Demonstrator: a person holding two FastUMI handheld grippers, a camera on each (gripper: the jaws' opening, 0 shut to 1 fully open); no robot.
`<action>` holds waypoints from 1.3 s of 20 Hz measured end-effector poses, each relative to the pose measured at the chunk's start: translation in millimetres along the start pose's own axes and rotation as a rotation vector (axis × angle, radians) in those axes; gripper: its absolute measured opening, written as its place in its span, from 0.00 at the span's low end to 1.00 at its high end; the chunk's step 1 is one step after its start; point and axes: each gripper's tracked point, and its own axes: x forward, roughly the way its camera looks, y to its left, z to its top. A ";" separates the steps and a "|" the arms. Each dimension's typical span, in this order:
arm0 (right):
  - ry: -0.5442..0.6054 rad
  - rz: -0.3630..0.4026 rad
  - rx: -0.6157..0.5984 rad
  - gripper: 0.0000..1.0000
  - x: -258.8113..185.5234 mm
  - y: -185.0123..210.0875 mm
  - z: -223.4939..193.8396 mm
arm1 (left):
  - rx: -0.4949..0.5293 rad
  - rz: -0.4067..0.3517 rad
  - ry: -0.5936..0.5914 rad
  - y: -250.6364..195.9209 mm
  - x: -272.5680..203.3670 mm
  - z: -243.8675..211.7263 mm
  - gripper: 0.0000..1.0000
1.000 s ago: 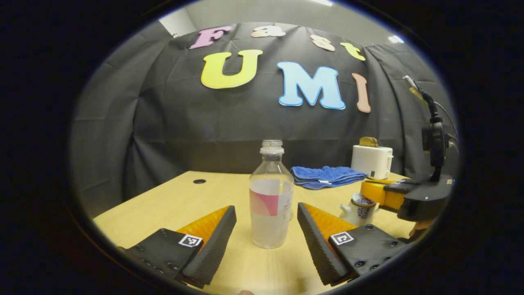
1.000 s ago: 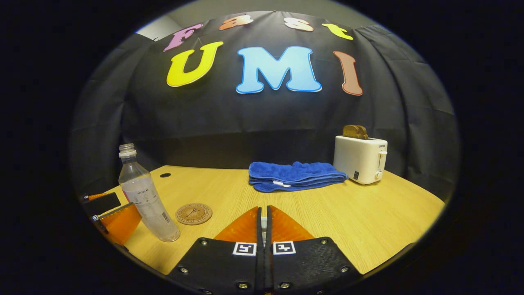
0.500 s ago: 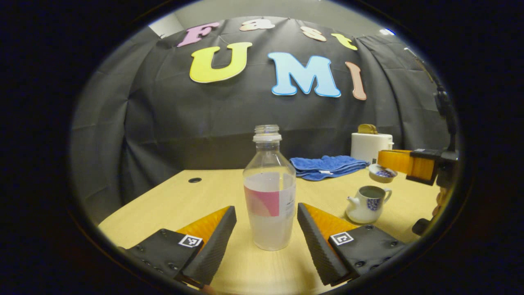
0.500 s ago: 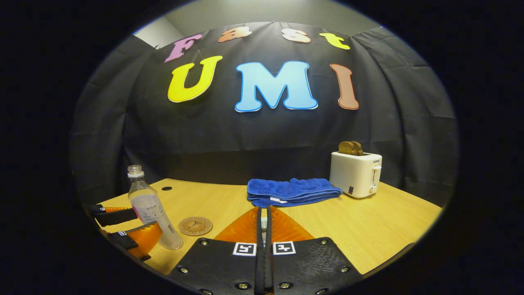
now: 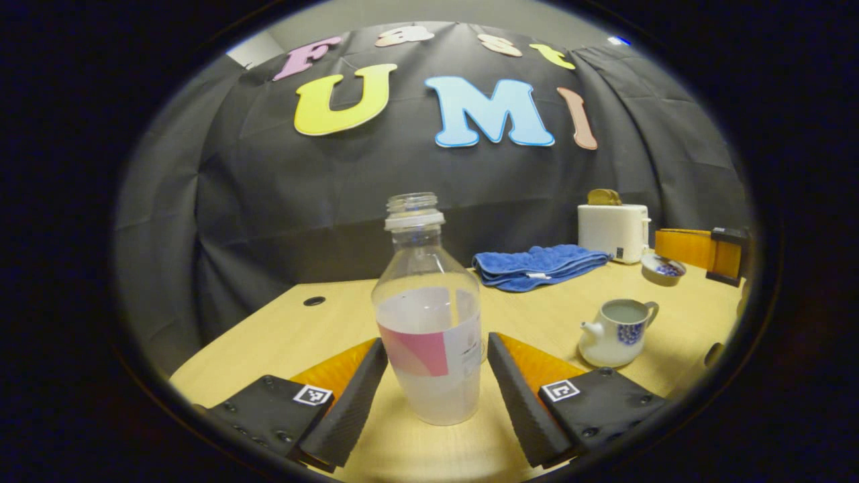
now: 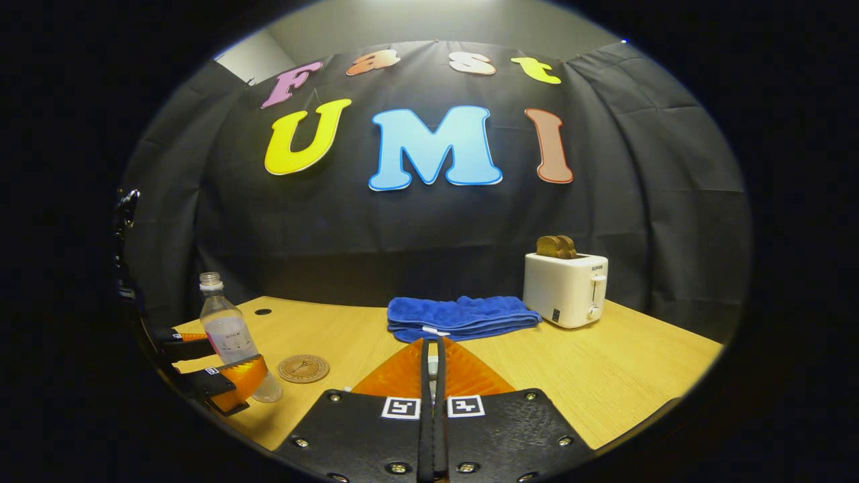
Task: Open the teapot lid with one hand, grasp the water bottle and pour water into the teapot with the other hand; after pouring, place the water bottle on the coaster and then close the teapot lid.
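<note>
L gripper (image 5: 429,389) fingers apart, flanking water bottle (image 5: 429,335), not touching. R gripper (image 6: 433,362) clamped on teapot lid (image 5: 662,269), held clear of the open teapot (image 5: 616,332).

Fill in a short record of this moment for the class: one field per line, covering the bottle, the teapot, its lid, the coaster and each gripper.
water bottle: upright on the table, uncapped, partly filled
left gripper: open, a finger on each side of the bottle, not pressing it
teapot: open, standing on the table to the right of the bottle
lid: held off the pot, beside it
right gripper: shut on the lid
coaster: bare, just beside the bottle
next step: likely closing on the bottle
</note>
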 end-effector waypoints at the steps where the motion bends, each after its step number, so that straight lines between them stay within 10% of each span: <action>1: 0.003 -0.004 0.002 0.00 0.4 -4.3 -1.6 | 0.007 0.007 -0.005 1.6 -5.3 3.5 1.00; 7: 0.001 -0.023 0.020 0.00 -1.3 -22.5 -4.3 | 0.092 0.001 -0.003 -4.9 1.3 3.9 0.85; 26: 0.018 -0.058 0.083 0.01 -10.2 -60.8 -18.9 | 0.952 -0.044 -0.040 -41.4 13.8 45.7 0.85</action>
